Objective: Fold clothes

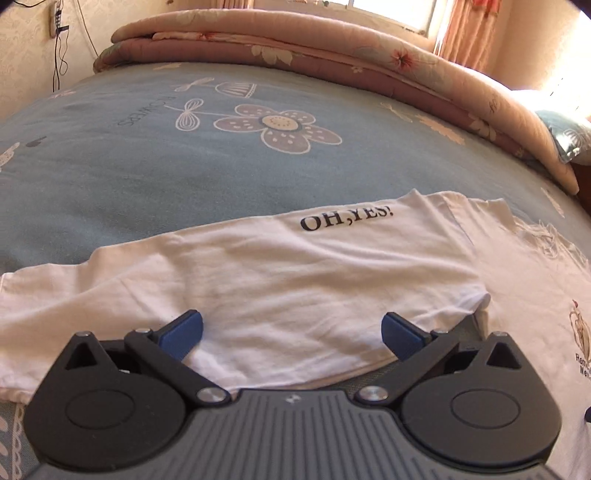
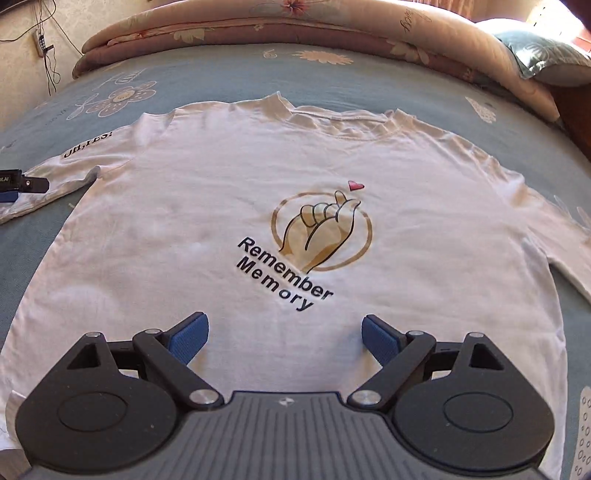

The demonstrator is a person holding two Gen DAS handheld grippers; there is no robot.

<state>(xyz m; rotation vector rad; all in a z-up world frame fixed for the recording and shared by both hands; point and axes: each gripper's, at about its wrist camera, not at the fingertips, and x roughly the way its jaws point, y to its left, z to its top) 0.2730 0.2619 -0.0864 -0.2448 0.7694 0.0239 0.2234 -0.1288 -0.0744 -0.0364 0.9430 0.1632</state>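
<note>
White shirt point(image 2: 207, 206) lies face up, spread flat on blue bedsheet point(image 1: 147, 162). Folding seems at start: nothing folded yet.

Left gripper point(image 1: 293, 338) over sleeve point(image 1: 258, 280), jaws spread, empty. Right gripper point(image 2: 285, 338) over lower shirt body, spread, empty.

Next likely: pinch sleeve or side edge, carry inward.

Sleeve print: "OH,YES!". Chest print: "Remember Memory".

Daylight from window point(image 1: 391, 14), glare upper right; fisheye-bent edges, sharp.

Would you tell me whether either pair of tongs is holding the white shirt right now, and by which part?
Nothing is held. The left tongs stand open above the sleeve, and the right tongs stand open above the white shirt near its hem.
</note>
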